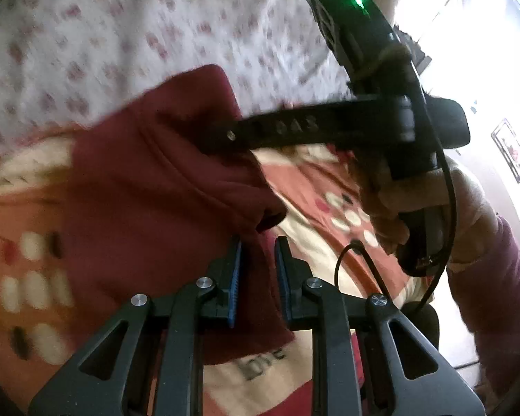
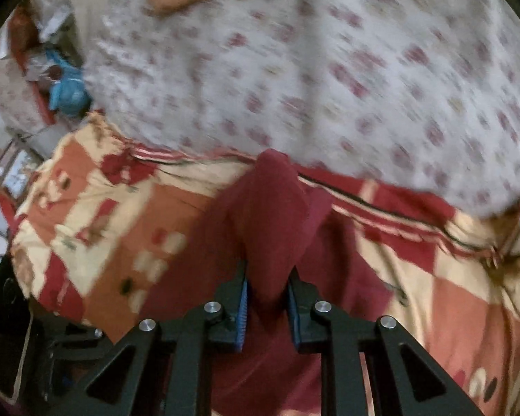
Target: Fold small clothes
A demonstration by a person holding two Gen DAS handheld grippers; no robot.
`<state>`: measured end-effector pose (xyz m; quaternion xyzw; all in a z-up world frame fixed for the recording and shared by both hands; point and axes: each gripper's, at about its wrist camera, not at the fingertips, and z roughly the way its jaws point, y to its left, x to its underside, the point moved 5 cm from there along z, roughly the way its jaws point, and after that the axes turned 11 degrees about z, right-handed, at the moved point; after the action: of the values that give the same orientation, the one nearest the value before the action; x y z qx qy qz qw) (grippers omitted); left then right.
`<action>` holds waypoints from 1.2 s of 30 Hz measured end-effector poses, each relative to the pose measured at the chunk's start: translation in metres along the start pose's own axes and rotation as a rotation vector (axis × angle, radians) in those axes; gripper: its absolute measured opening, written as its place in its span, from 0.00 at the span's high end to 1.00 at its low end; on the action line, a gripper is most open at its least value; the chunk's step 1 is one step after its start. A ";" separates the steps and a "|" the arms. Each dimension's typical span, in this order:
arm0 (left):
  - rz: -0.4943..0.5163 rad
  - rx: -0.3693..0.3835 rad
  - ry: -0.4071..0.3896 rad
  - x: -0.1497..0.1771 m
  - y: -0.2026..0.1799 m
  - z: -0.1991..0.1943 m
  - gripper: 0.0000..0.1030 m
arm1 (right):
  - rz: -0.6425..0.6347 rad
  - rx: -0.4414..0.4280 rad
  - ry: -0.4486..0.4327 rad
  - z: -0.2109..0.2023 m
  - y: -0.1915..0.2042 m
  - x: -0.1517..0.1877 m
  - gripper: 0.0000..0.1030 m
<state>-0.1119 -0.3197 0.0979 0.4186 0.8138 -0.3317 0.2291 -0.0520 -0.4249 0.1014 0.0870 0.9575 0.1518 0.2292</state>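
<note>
A small maroon garment (image 1: 149, 173) hangs bunched above the patterned bed cover. My left gripper (image 1: 258, 242) is shut on its lower edge; the cloth runs between the blue pads. My right gripper (image 1: 225, 135) comes in from the right in the left wrist view and pinches the garment's upper part. In the right wrist view the maroon garment (image 2: 274, 204) rises in a fold between the right gripper's (image 2: 268, 272) blue pads, which are closed on it.
A red, orange and cream patterned bed cover (image 2: 114, 215) lies under the garment. A white sheet with small red flowers (image 2: 329, 69) lies beyond it. A blue object (image 2: 67, 90) sits among clutter off the bed's far left. The person's hand (image 1: 391, 204) grips the right gripper's handle.
</note>
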 end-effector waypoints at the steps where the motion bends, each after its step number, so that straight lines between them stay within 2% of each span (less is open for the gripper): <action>1: -0.008 -0.004 0.023 0.002 -0.002 0.016 0.84 | 0.023 0.009 0.007 0.006 -0.011 0.002 0.83; 6: -0.024 -0.020 0.066 0.008 -0.006 0.053 0.84 | 0.090 0.095 0.047 0.050 -0.058 0.019 0.83; 8: -0.004 -0.013 0.071 0.004 -0.007 0.048 0.82 | 0.136 0.071 0.041 0.058 -0.068 0.022 0.83; 10: 0.016 0.015 0.087 0.003 -0.010 0.029 0.64 | 0.206 0.047 0.021 0.048 -0.078 0.020 0.78; 11: 0.026 0.019 0.082 0.005 -0.010 0.017 0.59 | 0.215 0.057 0.010 0.042 -0.080 0.020 0.71; 12: 0.044 0.012 0.058 0.006 -0.011 0.000 0.53 | 0.213 0.075 -0.019 0.028 -0.079 0.021 0.70; 14: 0.092 -0.059 0.002 0.009 -0.006 -0.032 0.46 | 0.185 0.041 -0.045 0.008 -0.067 0.027 0.69; 16: 0.132 -0.169 -0.026 0.013 0.007 -0.050 0.42 | 0.156 -0.012 -0.060 -0.011 -0.051 0.042 0.61; 17: 0.147 -0.230 -0.032 0.014 0.015 -0.056 0.42 | 0.148 -0.025 -0.064 -0.015 -0.044 0.048 0.50; 18: 0.149 -0.264 -0.029 0.016 0.021 -0.057 0.42 | 0.142 -0.040 -0.067 -0.018 -0.037 0.057 0.49; 23: 0.059 -0.334 0.019 0.035 0.055 -0.037 0.42 | 0.154 -0.117 -0.048 -0.022 -0.005 0.096 0.49; 26: 0.004 -0.321 0.038 0.047 0.062 -0.030 0.42 | 0.143 -0.142 -0.030 -0.016 0.004 0.114 0.51; 28: -0.020 -0.309 0.040 0.051 0.064 -0.028 0.42 | 0.121 -0.139 -0.033 -0.010 0.008 0.120 0.64; 29: -0.023 -0.310 0.047 0.052 0.063 -0.028 0.42 | 0.101 -0.114 -0.025 -0.004 0.009 0.123 0.83; 30: -0.020 -0.314 0.051 0.053 0.062 -0.030 0.42 | 0.092 -0.098 -0.016 -0.001 0.008 0.125 0.93; 32: 0.000 -0.318 0.049 0.054 0.059 -0.036 0.42 | 0.060 -0.093 -0.031 -0.010 0.010 0.128 0.93; 34: 0.021 -0.319 0.046 0.057 0.056 -0.042 0.42 | -0.007 -0.048 -0.060 -0.029 0.010 0.133 0.94; 36: 0.014 -0.317 0.049 0.060 0.058 -0.042 0.42 | 0.008 -0.046 -0.047 -0.032 0.000 0.139 0.94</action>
<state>-0.1007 -0.2324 0.0671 0.3908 0.8584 -0.1873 0.2744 -0.1887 -0.4000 0.0713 0.0889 0.9478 0.1725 0.2529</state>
